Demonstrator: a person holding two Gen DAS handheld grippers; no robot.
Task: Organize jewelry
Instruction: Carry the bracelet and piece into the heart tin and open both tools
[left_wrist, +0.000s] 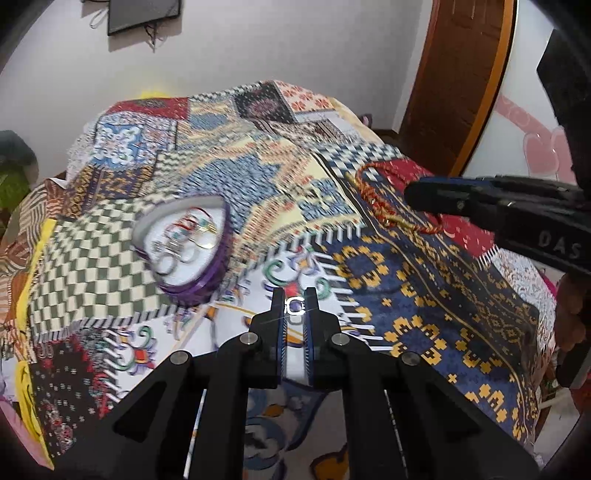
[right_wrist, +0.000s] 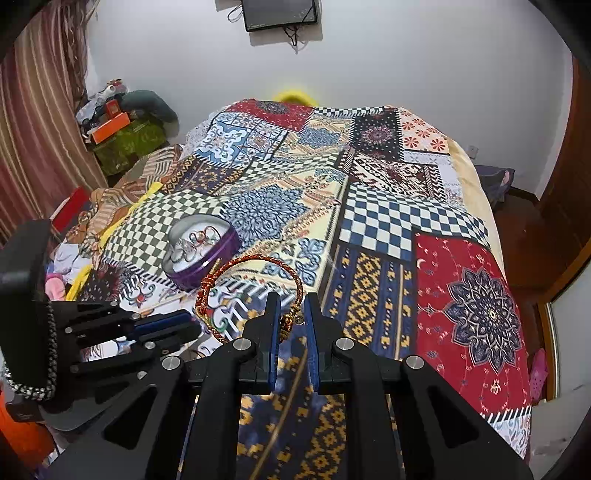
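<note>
My left gripper (left_wrist: 294, 301) is shut on a small silver ring (left_wrist: 294, 306) and holds it above the patchwork bedspread (left_wrist: 258, 177). A purple heart-shaped box (left_wrist: 186, 245) with a white lining holds several rings and bangles, up and left of the left gripper. My right gripper (right_wrist: 291, 312) is shut on the beaded end of a red and gold braided bracelet (right_wrist: 251, 271), which loops up to the left. The box (right_wrist: 201, 251) lies just beyond the bracelet. The right gripper (left_wrist: 491, 201) shows at the right of the left wrist view with the bracelet (left_wrist: 373, 195) hanging from it.
The bed fills both views. Clutter, a red box (right_wrist: 70, 206) and an orange box (right_wrist: 110, 127) lie at the left by a striped curtain (right_wrist: 40, 122). A wooden door (left_wrist: 454, 81) stands at the right. A screen (right_wrist: 280, 14) hangs on the far wall.
</note>
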